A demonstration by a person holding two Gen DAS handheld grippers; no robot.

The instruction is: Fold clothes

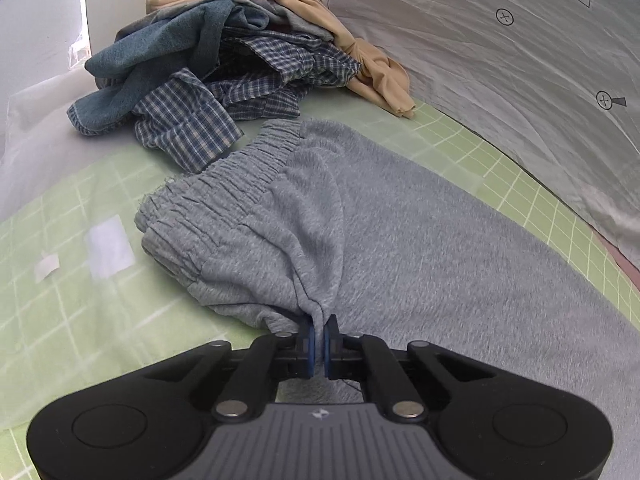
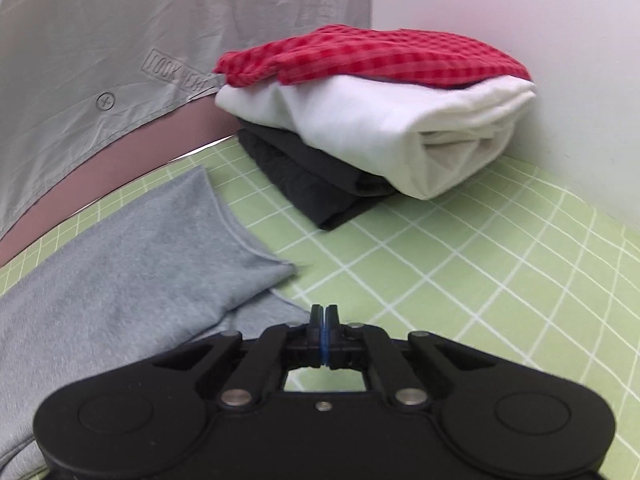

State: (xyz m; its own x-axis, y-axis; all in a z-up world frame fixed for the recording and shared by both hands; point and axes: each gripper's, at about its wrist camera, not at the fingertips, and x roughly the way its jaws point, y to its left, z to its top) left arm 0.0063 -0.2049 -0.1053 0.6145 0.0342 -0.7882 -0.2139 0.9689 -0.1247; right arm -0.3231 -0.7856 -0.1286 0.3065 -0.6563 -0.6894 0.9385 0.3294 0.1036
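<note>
Right now my left gripper (image 1: 319,330) pinches a bunched fold of the grey shorts (image 1: 400,240), its blue-padded fingers pressed tight on the cloth so the fabric rises into a ridge toward the pads. These shorts are soft, fuzzy fleece with a thick, gathered elastic waistband (image 1: 224,188) puckered into fine pleats, and the rest of the garment lies spread flat over the green grid mat (image 1: 80,300). Beyond the waistband sits an unfolded heap: a blue terry piece (image 1: 160,52), a blue-and-white checked garment (image 1: 224,100) touching the waistband's far edge, and a tan, smooth, stretchy one (image 1: 360,64) draped at the back. Two pale tape patches (image 1: 108,248) stick to the mat to the left of the shorts.

My right gripper (image 2: 325,312) is pressed together with nothing between its fingers that I can see, hovering just beside the grey shorts' hemmed edge (image 2: 240,236), over bare mat (image 2: 480,280). Farther off stands a neat folded stack: a dark charcoal garment (image 2: 304,176) at the bottom, a thick white one (image 2: 380,128) rolled on top of it, and a red checked one (image 2: 380,56) crowning it. Behind hangs a wrinkled grey sheet (image 2: 120,40) printed with lettering.
</note>
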